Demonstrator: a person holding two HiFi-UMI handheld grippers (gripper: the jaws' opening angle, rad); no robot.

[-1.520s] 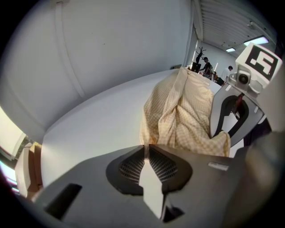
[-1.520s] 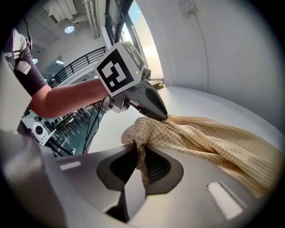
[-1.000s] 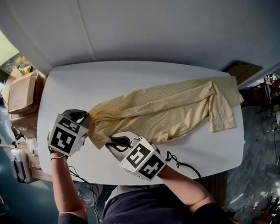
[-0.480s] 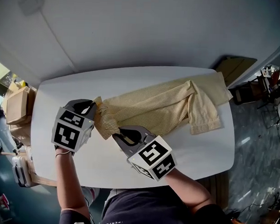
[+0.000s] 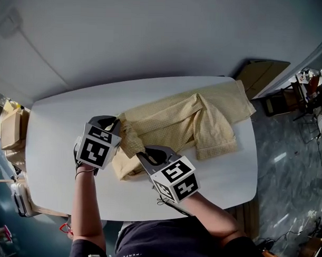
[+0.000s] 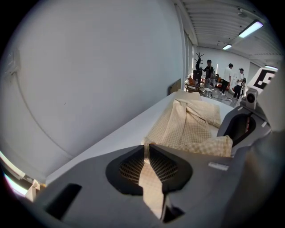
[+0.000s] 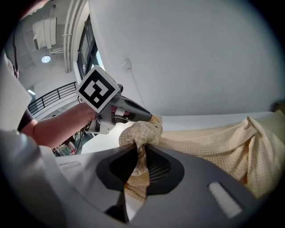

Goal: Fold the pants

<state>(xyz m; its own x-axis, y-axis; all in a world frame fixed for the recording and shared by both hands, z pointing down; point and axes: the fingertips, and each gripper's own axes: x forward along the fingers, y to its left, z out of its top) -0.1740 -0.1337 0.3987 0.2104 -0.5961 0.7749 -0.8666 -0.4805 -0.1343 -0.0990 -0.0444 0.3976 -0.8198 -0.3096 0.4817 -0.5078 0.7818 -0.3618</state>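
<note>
Black-and-white marker cubes come first, one on each gripper, with the person's bare forearms behind them over the near edge of the white table.

The right gripper is the nearer of the two. Its jaws are clamped on a bunched wad of the pale yellow checked pants. They are beginning to ease open, with the cloth pinched between the pads; in the right gripper view the fabric balls up just past the tips and a strip of it trails back through the gap.

Just beyond it and to its left, the left gripper is clenched on a thin edge of the same garment. In the left gripper view the jaws are nearly together, with a flat strip of cloth nipped between them.

The two grippers are close together, each with a corner of the pants' end raised off the tabletop, and some cloth is doubled under below them.

From there the pants run flat across the middle of the table toward its far right corner. One part is turned over on the right side, and the far end reaches the table's edge.

Cardboard boxes stand off the table's left end. A plain grey wall rises behind, and a few people stand far down the room.
</note>
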